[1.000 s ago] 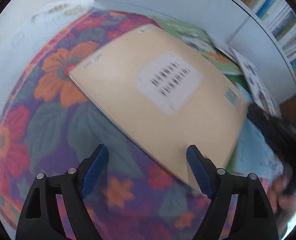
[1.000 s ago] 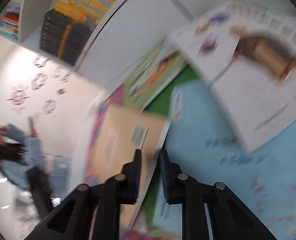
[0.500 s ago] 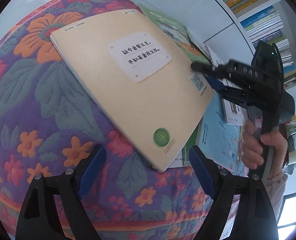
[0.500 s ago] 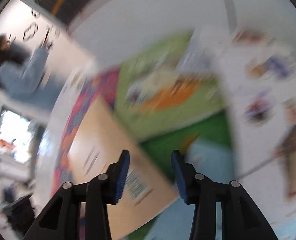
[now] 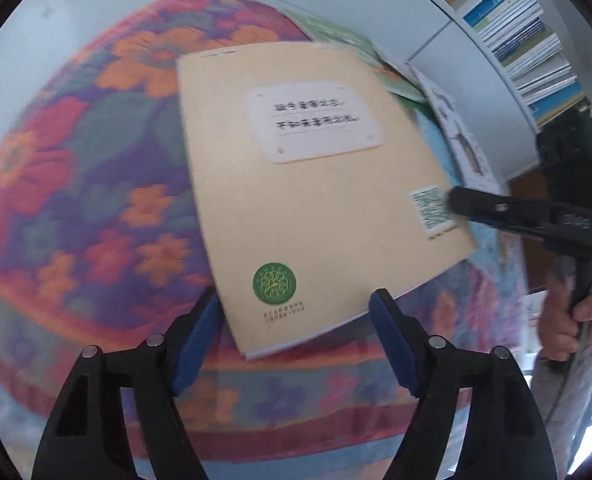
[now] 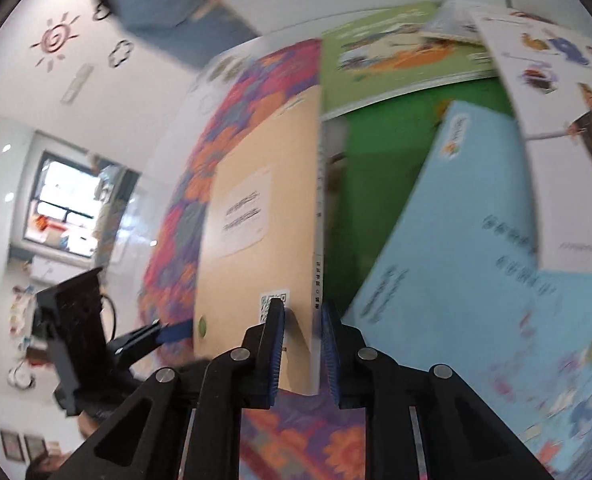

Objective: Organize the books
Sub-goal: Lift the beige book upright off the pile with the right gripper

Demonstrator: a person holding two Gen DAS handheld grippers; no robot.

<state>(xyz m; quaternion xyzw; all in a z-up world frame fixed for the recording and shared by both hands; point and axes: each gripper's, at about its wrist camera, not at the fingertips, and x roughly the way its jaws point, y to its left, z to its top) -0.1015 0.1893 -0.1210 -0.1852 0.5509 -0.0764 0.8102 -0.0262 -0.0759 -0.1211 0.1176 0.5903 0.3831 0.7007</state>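
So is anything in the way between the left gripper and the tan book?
Nothing visible. The left gripper is open, with the tan book's near edge lying right between its fingers. The right gripper is on the book's spine corner.

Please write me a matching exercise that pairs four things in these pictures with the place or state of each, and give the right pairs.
Things:
1. tan book
2. left tool
3. light blue book
4. right tool

Places or states:
A. open, its blue pads either side of a book's near edge
B. closing on a book's spine edge, near the QR code
C. lying partly under a white picture book
D. cover up on the floral cloth, white label on its face

Pairs: 1-D, 2-A, 3-C, 4-B
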